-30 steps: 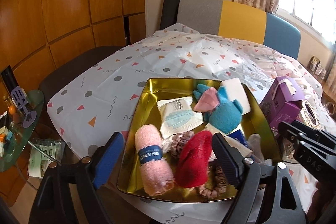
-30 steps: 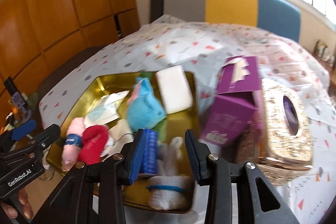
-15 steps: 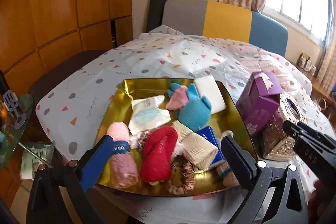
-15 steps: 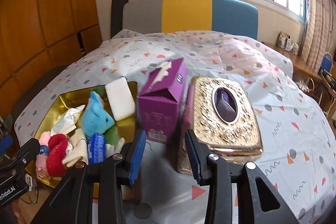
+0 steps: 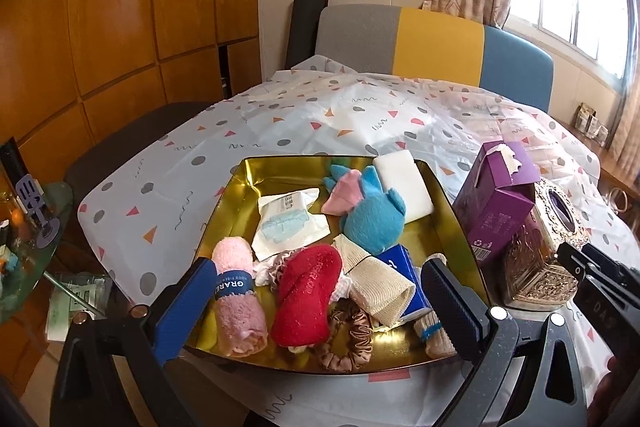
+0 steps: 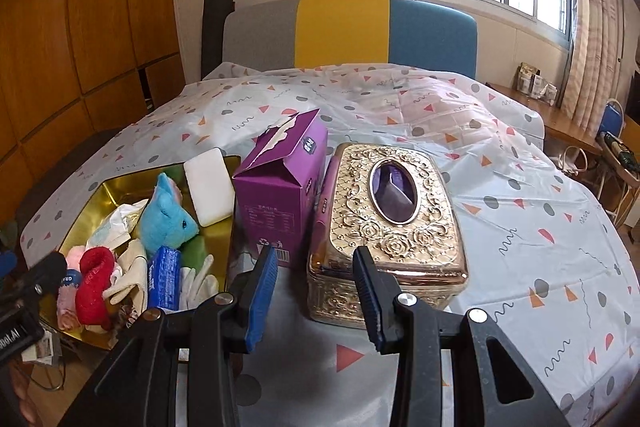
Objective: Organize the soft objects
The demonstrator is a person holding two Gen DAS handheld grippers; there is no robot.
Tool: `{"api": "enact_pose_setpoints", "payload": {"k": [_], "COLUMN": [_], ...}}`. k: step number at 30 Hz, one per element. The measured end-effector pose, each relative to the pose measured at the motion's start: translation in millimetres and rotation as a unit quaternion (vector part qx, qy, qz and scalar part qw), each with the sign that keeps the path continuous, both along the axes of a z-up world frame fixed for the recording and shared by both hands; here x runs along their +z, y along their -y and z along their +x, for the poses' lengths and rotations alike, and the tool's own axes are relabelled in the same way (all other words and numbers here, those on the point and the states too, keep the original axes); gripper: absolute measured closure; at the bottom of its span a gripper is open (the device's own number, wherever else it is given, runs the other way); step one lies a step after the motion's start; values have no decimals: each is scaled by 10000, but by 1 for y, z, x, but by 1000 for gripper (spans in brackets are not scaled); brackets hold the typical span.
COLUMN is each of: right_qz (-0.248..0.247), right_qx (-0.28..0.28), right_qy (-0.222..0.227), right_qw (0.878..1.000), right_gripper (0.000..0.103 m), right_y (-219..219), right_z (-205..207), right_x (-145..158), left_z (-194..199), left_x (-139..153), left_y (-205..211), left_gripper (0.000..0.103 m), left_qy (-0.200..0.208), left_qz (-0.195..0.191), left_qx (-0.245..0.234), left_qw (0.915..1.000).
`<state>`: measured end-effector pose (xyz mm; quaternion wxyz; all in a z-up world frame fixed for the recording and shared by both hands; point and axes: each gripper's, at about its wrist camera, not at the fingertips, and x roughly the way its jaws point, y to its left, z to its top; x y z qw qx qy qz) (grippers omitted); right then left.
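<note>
A gold tray (image 5: 320,163) holds several soft items: a pink rolled towel (image 5: 236,303), a red sock (image 5: 308,299), a blue plush (image 5: 372,223), a white sponge (image 5: 404,183), a mask packet (image 5: 290,223), a beige bandage roll (image 5: 378,281) and a scrunchie (image 5: 348,341). My left gripper (image 5: 316,289) hovers over the tray's near edge, open wide around nothing. My right gripper (image 6: 316,275) stands part open and empty, in front of the purple tissue box (image 6: 280,195) and the gold ornate tissue box (image 6: 394,223). The tray (image 6: 116,187) lies to its left.
The table wears a white cloth (image 6: 520,211) with coloured shapes. A grey, yellow and blue seat back (image 6: 344,31) stands at the far side. Wood panelling (image 5: 100,27) fills the left, with a small glass side table (image 5: 36,227) below it.
My left gripper's jaws have spread wider and it has drawn back a little from the tray. My right gripper has swung right, from over the tray to facing the two tissue boxes.
</note>
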<state>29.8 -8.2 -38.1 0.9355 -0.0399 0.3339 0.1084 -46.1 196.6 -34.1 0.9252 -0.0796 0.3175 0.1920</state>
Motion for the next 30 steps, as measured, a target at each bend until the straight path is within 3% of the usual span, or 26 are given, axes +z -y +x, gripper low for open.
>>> {"api": "enact_pose_setpoints", "payload": {"k": [30], "right_qz": [-75], "right_qx": [154], "right_qy": [-30], "right_qw": [9998], "right_gripper": [64], "right_y": [-12], "right_z": [-4], "right_x": [0], "left_z": [-4], "left_x": [-1], "left_y": [-2], "left_gripper": [0], "left_qy": [-55], "left_qz": [-76], "left_qx": [-3], "left_qw": [10000]}}
